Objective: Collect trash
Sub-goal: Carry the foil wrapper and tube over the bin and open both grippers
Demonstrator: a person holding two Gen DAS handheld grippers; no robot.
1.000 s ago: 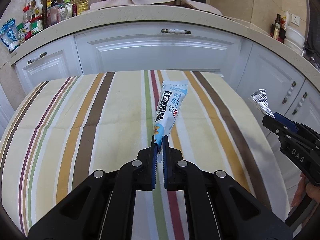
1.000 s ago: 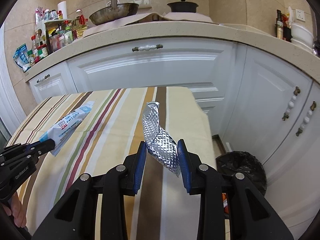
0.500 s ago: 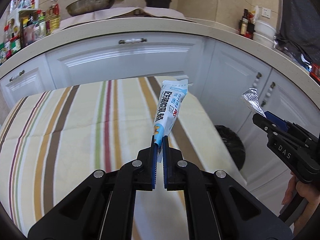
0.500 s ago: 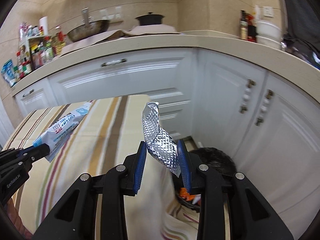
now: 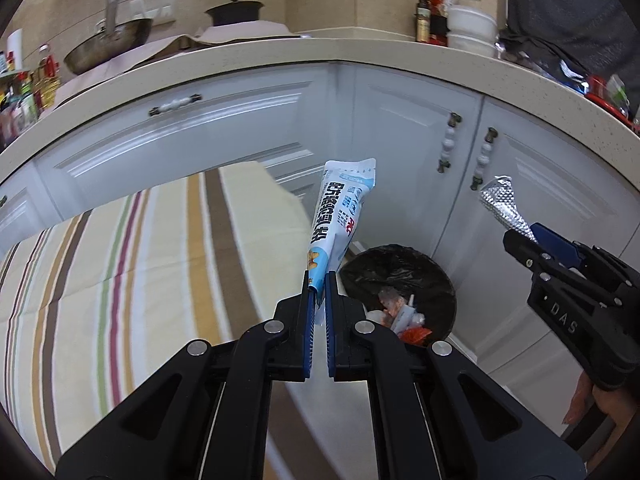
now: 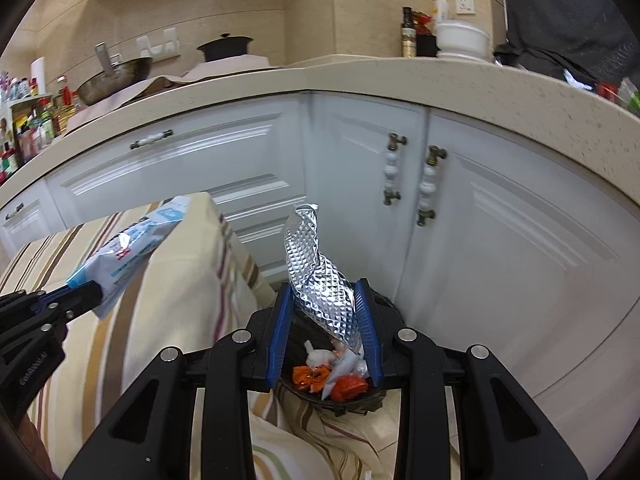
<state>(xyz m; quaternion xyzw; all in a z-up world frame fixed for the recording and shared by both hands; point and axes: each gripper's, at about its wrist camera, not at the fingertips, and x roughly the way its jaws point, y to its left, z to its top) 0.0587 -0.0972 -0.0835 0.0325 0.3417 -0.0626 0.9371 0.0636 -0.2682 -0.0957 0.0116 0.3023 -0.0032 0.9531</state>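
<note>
Right tongs (image 6: 325, 334) clamp crinkled silver foil wrapper (image 6: 320, 276) directly above black-lined round trash bin (image 5: 400, 268); left tongs (image 5: 318, 300) clamp blue-white plastic packet (image 5: 342, 216), bin just right-forward.

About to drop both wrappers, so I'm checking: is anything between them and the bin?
Nothing visible blocks either. The silver wrapper in the right claw hangs over the open trash bin; the blue packet in the left claw sits beside its rim.

Left gripper (image 5: 317, 280) pinches blue wrapper (image 5: 342, 216) beside bin (image 5: 400, 264).
</note>
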